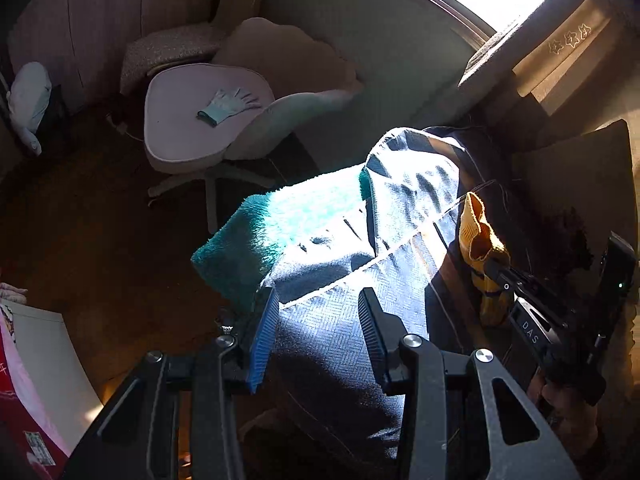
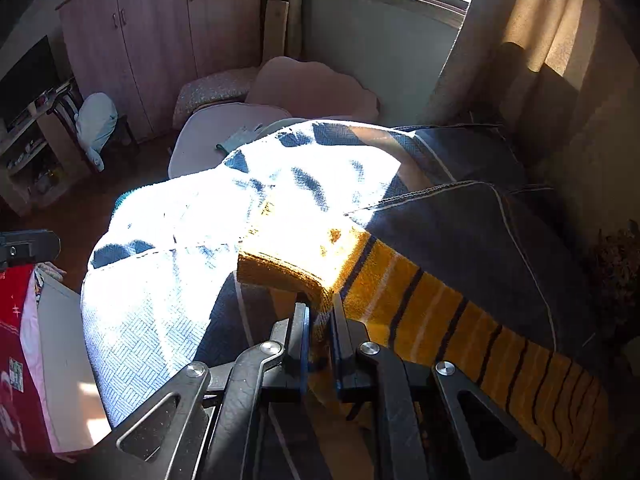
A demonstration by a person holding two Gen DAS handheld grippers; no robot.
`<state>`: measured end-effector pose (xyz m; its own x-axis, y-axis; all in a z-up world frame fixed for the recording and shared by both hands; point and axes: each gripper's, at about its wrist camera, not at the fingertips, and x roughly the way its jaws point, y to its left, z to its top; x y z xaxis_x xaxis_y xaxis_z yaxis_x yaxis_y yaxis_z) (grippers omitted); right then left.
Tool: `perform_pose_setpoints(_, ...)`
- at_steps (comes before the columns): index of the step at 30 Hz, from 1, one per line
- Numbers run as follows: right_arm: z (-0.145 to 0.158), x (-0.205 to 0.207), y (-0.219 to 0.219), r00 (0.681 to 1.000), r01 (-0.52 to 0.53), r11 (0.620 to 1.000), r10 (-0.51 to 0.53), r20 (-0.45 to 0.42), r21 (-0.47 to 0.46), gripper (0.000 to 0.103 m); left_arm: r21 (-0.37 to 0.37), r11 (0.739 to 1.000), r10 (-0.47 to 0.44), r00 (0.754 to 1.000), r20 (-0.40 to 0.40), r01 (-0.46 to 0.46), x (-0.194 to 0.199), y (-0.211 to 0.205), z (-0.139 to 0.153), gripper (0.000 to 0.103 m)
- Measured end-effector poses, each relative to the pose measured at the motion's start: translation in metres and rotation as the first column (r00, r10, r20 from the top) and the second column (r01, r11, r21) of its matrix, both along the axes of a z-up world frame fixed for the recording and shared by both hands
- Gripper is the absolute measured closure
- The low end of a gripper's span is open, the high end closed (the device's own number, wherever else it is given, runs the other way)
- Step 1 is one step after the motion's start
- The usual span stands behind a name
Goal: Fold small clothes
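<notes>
Yellow striped cloth [image 2: 400, 304] edge pinched in right tongs [image 2: 320, 320]; left tongs [image 1: 318, 312] gape empty over blue cover [image 1: 340, 320].

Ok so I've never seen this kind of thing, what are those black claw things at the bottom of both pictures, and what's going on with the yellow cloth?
Those are hand-held grippers, one in each of a person's hands; no robot arm is involved. Each carries a wide-angle camera looking forward along its two fingers, so you get one picture per hand.

The left-hand picture shows the left gripper open and empty above a blue-grey woven cover, with a teal fluffy towel on it. At the right of that picture, the other gripper holds up the yellow striped cloth.

In the right-hand picture, the right gripper is closed on that same cloth, at a folded edge. Part of it lies folded back over the cover.

Behind stand a pale chair with a glove on it.
</notes>
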<state>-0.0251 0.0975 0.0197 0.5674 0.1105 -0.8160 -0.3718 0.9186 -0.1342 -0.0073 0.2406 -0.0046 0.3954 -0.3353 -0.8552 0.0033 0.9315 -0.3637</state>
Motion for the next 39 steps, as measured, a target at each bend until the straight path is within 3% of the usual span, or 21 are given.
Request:
perform_pose_setpoints(3,0.046,-0.011,-0.066,0.982,0.167,0.975,-0.178,0.066,0.145,0.095,-0.016,0.998,-0.064,0.998,0.006,0.064,0.003,-0.032,0.006,0.063)
perform_pose_setpoints(6,0.083,-0.042,-0.161,0.913,0.355,0.892,-0.395,0.101,0.279,0.095,-0.027,0.989,-0.147,0.989,0.031,0.148,-0.003,-0.072,0.016,0.063)
perform_pose_setpoints(8,0.097,-0.071,-0.233,0.834,0.48,0.808,-0.541,0.11,0.34,0.095,-0.026,0.978,-0.207,0.977,0.042,0.208,-0.014,-0.1,0.021,0.063)
perform_pose_setpoints(11,0.104,-0.132,-0.335,0.686,0.649,0.676,-0.718,0.114,0.351,0.095,-0.029,0.955,-0.295,0.954,0.046,0.296,-0.03,-0.145,0.026,0.063)
perform_pose_setpoints(16,0.077,-0.242,-0.47,0.434,0.845,0.43,-0.899,0.062,0.318,0.095,0.001,0.894,-0.447,0.893,0.046,0.447,-0.069,-0.223,0.027,0.063)
perform_pose_setpoints(19,0.049,-0.29,-0.516,0.344,0.9,0.336,-0.939,0.02,0.276,0.095,0.007,0.845,-0.535,0.844,0.041,0.535,-0.094,-0.274,0.025,0.063)
perform_pose_setpoints(23,0.012,-0.317,-0.551,0.331,0.917,0.294,-0.938,-0.103,0.269,0.09,0.02,0.782,-0.623,0.781,0.04,0.623,-0.125,-0.34,0.024,0.063)
perform_pose_setpoints(24,0.01,-0.325,-0.555,0.32,0.922,0.284,-0.942,-0.103,0.265,0.088,0.029,0.768,-0.64,0.767,0.04,0.639,-0.131,-0.356,0.024,0.063)
perform_pose_setpoints(26,0.015,-0.349,-0.55,0.28,0.926,0.251,-0.958,-0.068,0.283,0.066,0.041,0.745,-0.667,0.744,0.051,0.665,-0.142,-0.387,0.028,0.063)
perform_pose_setpoints(27,0.02,-0.36,-0.55,0.255,0.925,0.229,-0.966,-0.048,0.302,0.061,0.048,0.735,-0.678,0.732,0.06,0.677,-0.146,-0.402,0.03,0.063)
perform_pose_setpoints(28,0.027,-0.371,-0.55,0.234,0.92,0.214,-0.972,-0.023,0.328,0.058,0.057,0.723,-0.69,0.72,0.072,0.688,-0.151,-0.417,0.033,0.063)
perform_pose_setpoints(29,0.032,-0.377,-0.551,0.234,0.91,0.215,-0.972,-0.009,0.353,0.059,0.066,0.713,-0.701,0.708,0.082,0.698,-0.15,-0.431,0.035,0.063)
perform_pose_setpoints(32,0.048,-0.38,-0.551,0.287,0.868,0.259,-0.958,-0.002,0.423,0.058,0.093,0.678,-0.735,0.67,0.102,0.729,-0.15,-0.476,0.035,0.061)
perform_pose_setpoints(34,0.052,-0.371,-0.55,0.346,0.825,0.298,-0.938,-0.013,0.481,0.059,0.104,0.66,-0.751,0.653,0.098,0.744,-0.148,-0.504,0.03,0.057)
perform_pose_setpoints(36,0.046,-0.355,-0.548,0.434,0.765,0.327,-0.898,-0.07,0.556,0.058,0.105,0.651,-0.759,0.647,0.075,0.752,-0.145,-0.526,0.016,0.057)
perform_pose_setpoints(39,0.023,-0.331,-0.547,0.508,0.741,0.342,-0.848,-0.151,0.577,0.059,0.139,0.646,-0.76,0.649,0.028,0.751,-0.141,-0.548,-0.009,0.057)
